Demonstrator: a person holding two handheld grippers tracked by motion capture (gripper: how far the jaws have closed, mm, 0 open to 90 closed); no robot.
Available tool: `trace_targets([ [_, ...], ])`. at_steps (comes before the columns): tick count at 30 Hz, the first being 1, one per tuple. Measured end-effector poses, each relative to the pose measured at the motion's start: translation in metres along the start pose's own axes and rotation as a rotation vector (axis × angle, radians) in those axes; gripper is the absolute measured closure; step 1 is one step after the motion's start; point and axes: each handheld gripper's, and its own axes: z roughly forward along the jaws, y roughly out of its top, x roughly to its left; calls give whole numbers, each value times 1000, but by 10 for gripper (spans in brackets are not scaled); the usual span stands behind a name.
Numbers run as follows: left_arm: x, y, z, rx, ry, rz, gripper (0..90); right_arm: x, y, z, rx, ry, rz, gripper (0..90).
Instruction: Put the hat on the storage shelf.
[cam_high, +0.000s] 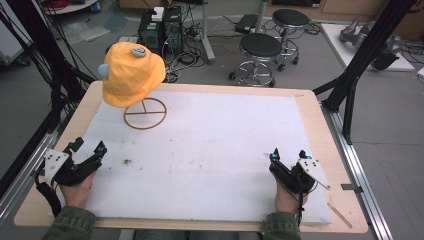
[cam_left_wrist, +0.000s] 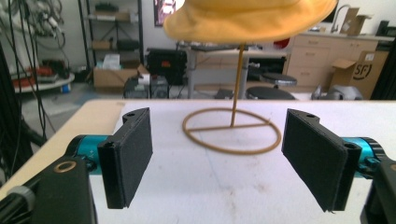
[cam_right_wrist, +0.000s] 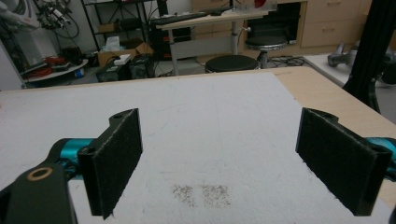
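Jaws stand wide apart and empty on both tools: the left gripper (cam_high: 89, 148) rests at the near left corner of the white mat (cam_high: 210, 150), the right gripper (cam_high: 288, 156) at the near right, each held in a hand low over the mat. In the left gripper view, the left gripper (cam_left_wrist: 217, 156) looks straight between its pads at the stand's ring base (cam_left_wrist: 232, 130), which lies ahead of it and slightly to its right. From that ring a thin upright rod (cam_left_wrist: 238, 84) climbs to the orange hat (cam_left_wrist: 250, 18), so the stand's long axis is vertical and the hat sits crown-up on top, brim hanging level around it.

Seen from the high view, the hat (cam_high: 132, 72) is at the far left of the mat, forward of the left gripper and well apart from it, and much farther still from the right one. By my reckoning the left hand has the shorter reach, forward and upward toward the brim.

The right gripper (cam_right_wrist: 219, 158) faces bare mat.
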Motion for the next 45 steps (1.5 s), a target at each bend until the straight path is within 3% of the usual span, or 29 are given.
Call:
trace_targets([
  [3, 0, -2, 1, 35, -8, 0, 248, 2, -1, 0, 6, 10, -2, 135],
  [17, -6, -3, 5, 66, -25, -17, 250, 3, -3, 2, 47, 15, 1, 132],
  [20, -7, -2, 5, 54, -13, 1, 262, 4, -3, 1, 44, 14, 4, 132],
  [26, -8, -2, 6, 48, -8, -7, 264, 1, -4, 0, 36, 13, 5, 137],
  [32, -9, -2, 8, 48, -16, -7, 265, -7, -6, 0, 37, 6, 69, 139],
  [35, -10, -2, 8, 50, -18, -7, 266, -10, -6, -1, 35, 0, 77, 139],
  [45, -10, -3, 9, 58, -19, -4, 267, -9, -7, 1, 45, 9, 76, 141],
])
